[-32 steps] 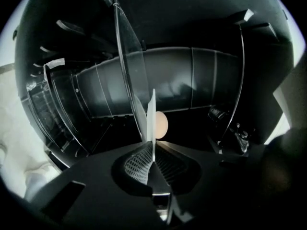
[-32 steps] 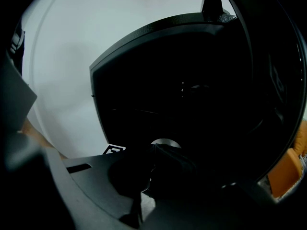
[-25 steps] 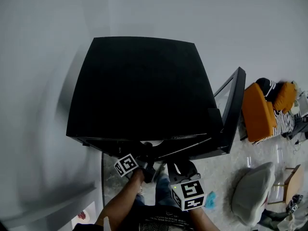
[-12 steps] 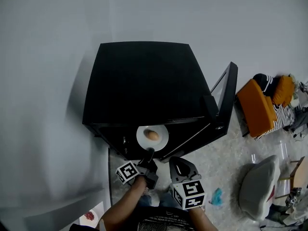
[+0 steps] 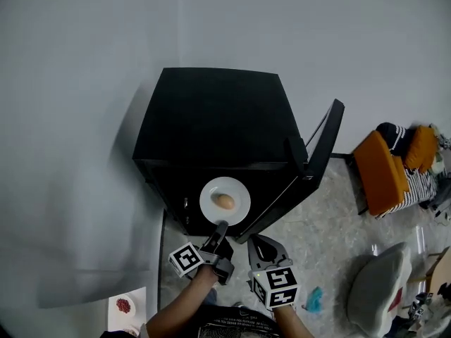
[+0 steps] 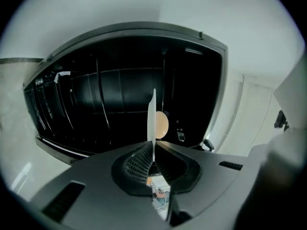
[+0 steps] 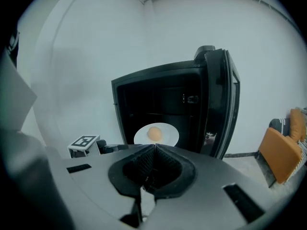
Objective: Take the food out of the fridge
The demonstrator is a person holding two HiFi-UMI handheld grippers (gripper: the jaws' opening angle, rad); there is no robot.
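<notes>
Jaws of the left gripper pinch the near rim of a white plate, which carries a round tan piece of food at its middle. The plate is held out just before the open front of the black fridge, whose door stands open at the right. Just right of it, the right gripper has its jaws pressed together on nothing.

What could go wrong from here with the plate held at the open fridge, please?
1. The left gripper pinches the white plate only at its near rim, so it may tilt and the round food could roll off.
2. The open fridge door stands just right of the plate; a sideways swing might clip it.
3. The right gripper is shut and empty, giving no support.
</notes>
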